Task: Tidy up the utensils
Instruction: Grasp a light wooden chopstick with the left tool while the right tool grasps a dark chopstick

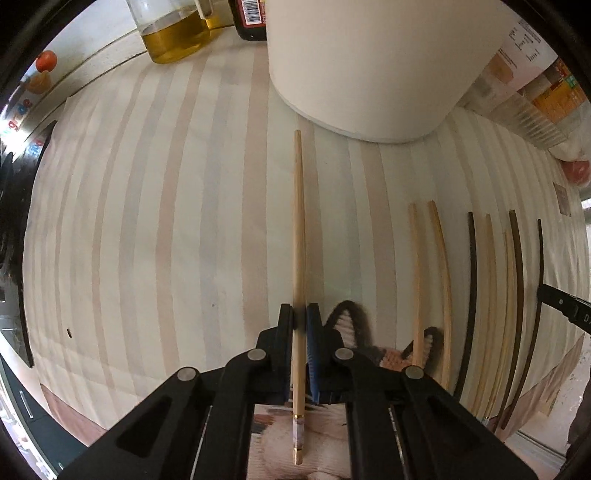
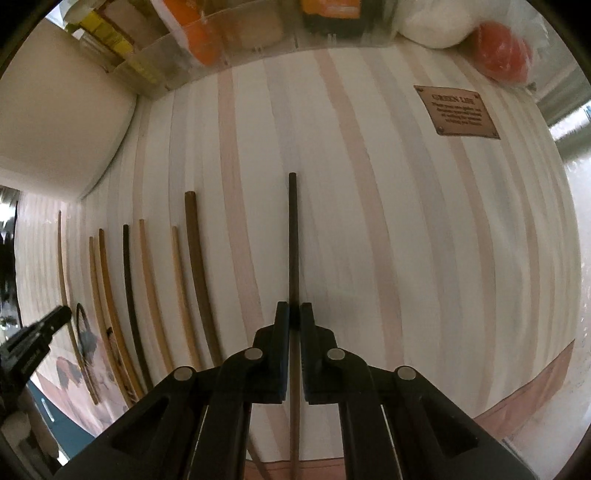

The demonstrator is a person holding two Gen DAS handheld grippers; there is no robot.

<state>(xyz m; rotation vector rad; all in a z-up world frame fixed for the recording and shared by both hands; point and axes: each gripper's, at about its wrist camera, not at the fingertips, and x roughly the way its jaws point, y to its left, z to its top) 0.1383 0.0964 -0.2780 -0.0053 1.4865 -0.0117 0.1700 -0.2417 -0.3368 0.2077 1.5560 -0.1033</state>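
In the left wrist view, the left tool point(image 1: 300, 317) points down at the worktop point(image 1: 166, 221), and its two fingers are pressed together on a light wooden chopstick point(image 1: 298, 236). The chopstick passes between the pads; its decorated end with a gold ring shows close to the camera, and its thin tip lies further away on the striped cloth, near a large white container point(image 1: 369, 66). To the right of this tool, several other chopsticks point(image 1: 480, 295), some light and some dark, lie side by side on the cloth. Their near ends rest over a pink printed mat with a cat figure point(image 1: 351, 325). At the far left edge of the worktop stands a glass jar of yellow oil point(image 1: 173, 37), and a dark bottle point(image 1: 251, 22) is just beside it.

In the right wrist view, the right tool point(image 2: 294, 317) also points down, and its fingers pinch a dark brown chopstick point(image 2: 293, 229), which lies along a stripe of the cloth. The row of loose chopsticks is at the left of it, well apart. Further away on the right, a small brown label point(image 2: 458, 110) is fixed on the cloth. At the far edge stand food packages point(image 2: 199, 33) and a red round thing in a plastic bag point(image 2: 502, 55).
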